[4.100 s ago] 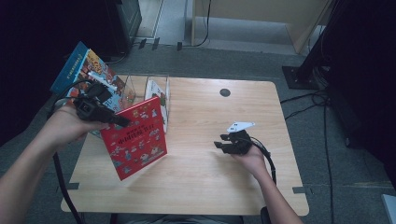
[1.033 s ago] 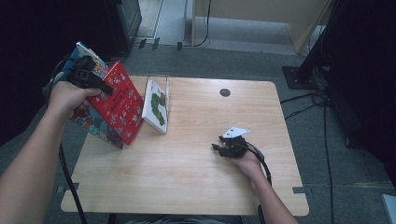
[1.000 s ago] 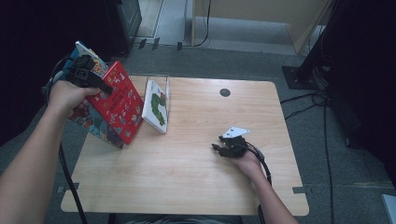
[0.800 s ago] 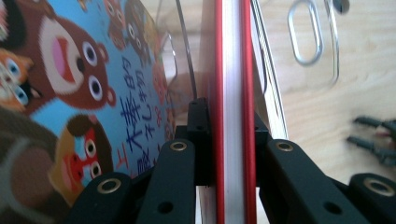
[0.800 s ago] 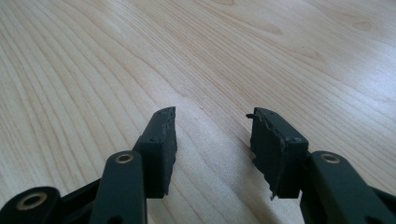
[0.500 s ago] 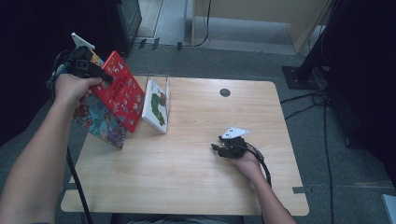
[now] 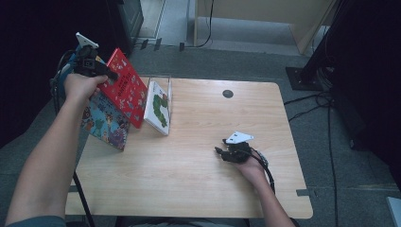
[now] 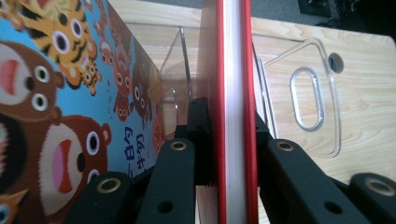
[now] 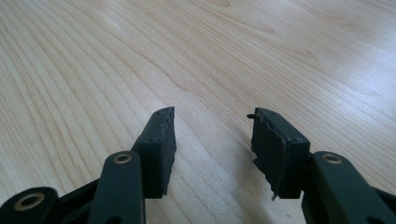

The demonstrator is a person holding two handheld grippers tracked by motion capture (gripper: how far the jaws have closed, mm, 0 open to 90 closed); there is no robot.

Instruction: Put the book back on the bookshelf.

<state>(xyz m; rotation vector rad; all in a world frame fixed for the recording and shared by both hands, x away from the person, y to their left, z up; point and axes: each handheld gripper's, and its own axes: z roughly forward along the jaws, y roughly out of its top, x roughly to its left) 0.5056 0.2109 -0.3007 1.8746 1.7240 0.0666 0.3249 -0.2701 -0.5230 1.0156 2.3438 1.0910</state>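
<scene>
Wooden table [image 7: 198, 179], caterpillar book [image 7: 158, 108], cables [image 7: 314, 101]

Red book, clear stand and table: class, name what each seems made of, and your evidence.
Red book: probably glossy printed card covers over white paper pages. Clear stand: likely acrylic, see-through with shiny edges. Table: pale wood or laminate, showing grain lines.

So the high view hangs above my side of the wooden table [image 7: 198, 179], looking forward and down; my forearms come in from the bottom of the frame. My left gripper [image 7: 90, 64] cam sits super close, staring along its jaws at the red book [image 8: 232, 93] edge mid-frame, table at upper right. The right gripper [image 7: 231, 153] cam skims low over bare tabletop. All three share that table; the high view catches the red book too.
</scene>
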